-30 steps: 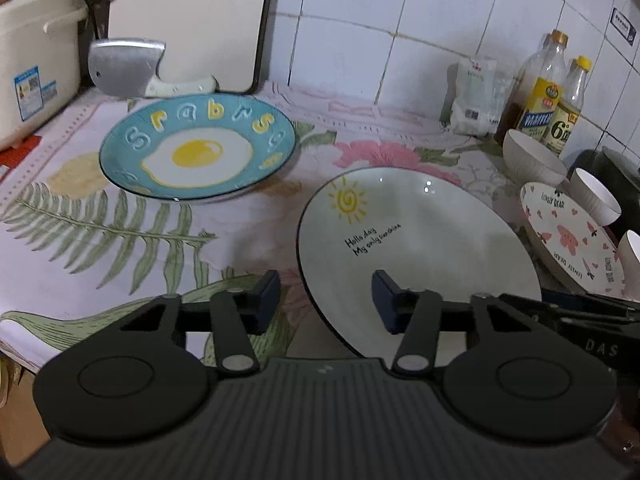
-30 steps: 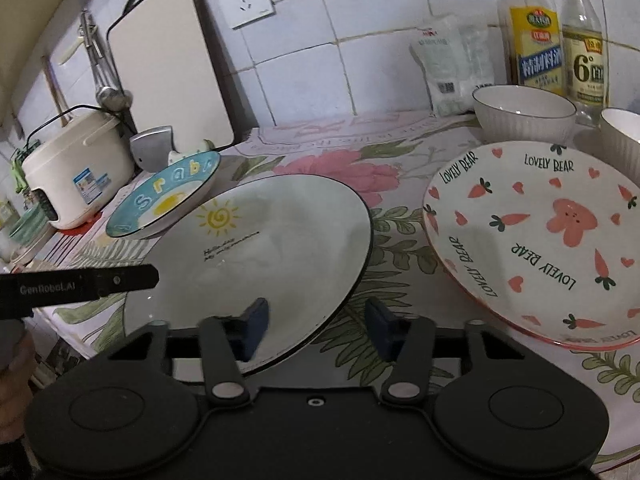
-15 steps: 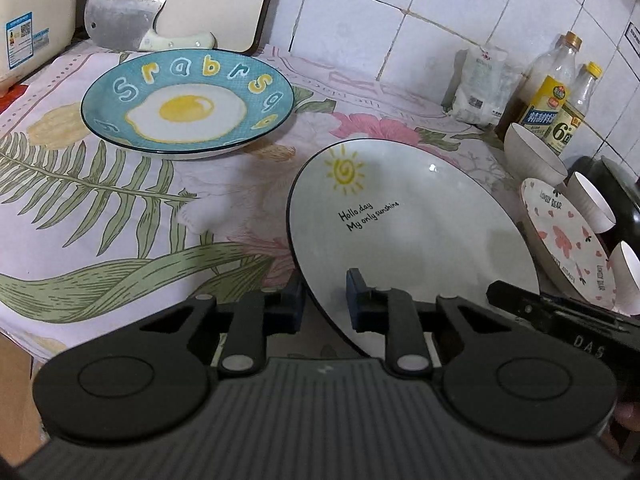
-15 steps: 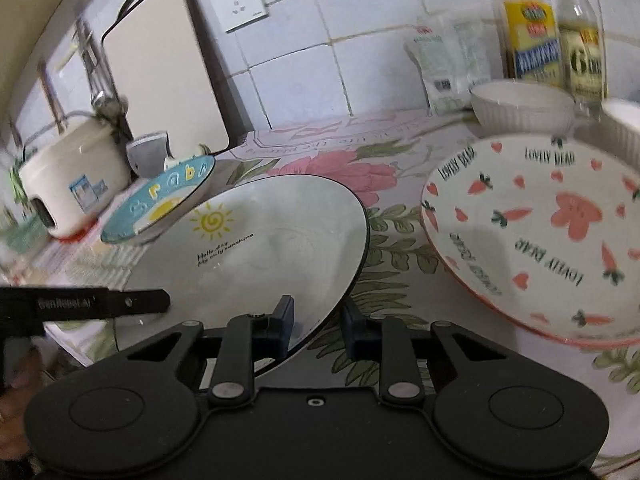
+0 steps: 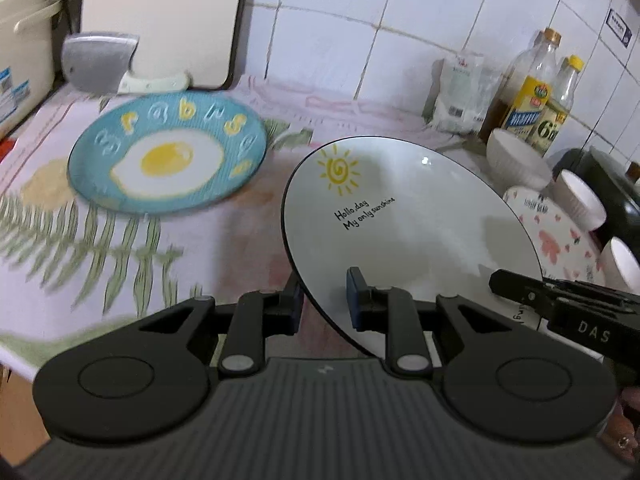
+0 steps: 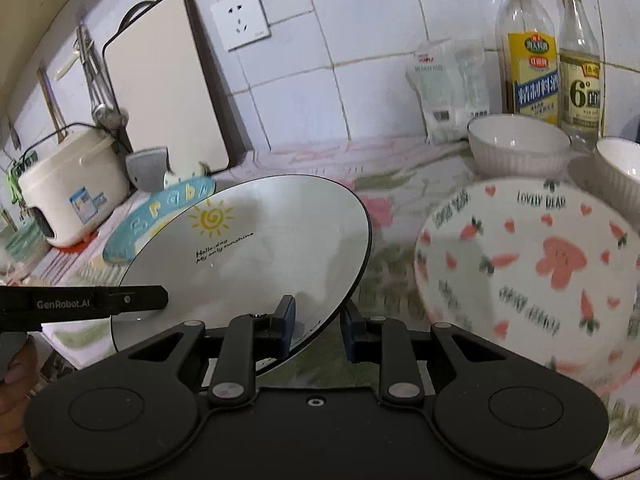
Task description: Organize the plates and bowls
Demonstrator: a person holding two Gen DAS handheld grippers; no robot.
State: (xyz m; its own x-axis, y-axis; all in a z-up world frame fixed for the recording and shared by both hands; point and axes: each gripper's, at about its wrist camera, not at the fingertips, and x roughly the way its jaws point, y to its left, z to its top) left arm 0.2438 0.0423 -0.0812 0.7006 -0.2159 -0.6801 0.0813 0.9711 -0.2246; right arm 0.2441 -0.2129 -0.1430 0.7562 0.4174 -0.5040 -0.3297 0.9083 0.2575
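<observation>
A white plate with a yellow sun drawing (image 5: 408,224) (image 6: 256,248) is lifted off the counter and tilted. My left gripper (image 5: 325,300) is shut on its near left rim. My right gripper (image 6: 318,322) is shut on its near right rim. A blue plate with a fried-egg picture (image 5: 168,156) (image 6: 160,216) lies flat on the cloth to the left. A white plate with pink carrots and a bear (image 6: 528,276) (image 5: 556,236) lies to the right. White ribbed bowls (image 6: 516,144) (image 5: 516,160) stand behind it.
A cleaver (image 5: 100,64), a cutting board (image 6: 168,84) and a rice cooker (image 6: 68,184) stand at the back left. Two oil and vinegar bottles (image 6: 528,56) and a white bag (image 6: 452,88) stand against the tiled wall. The counter's front edge is near my left gripper.
Both grippers closed on the sun plate's rim, then raised it off the cloth; its far edge now tilts up and hides part of the blue plate in the right wrist view.
</observation>
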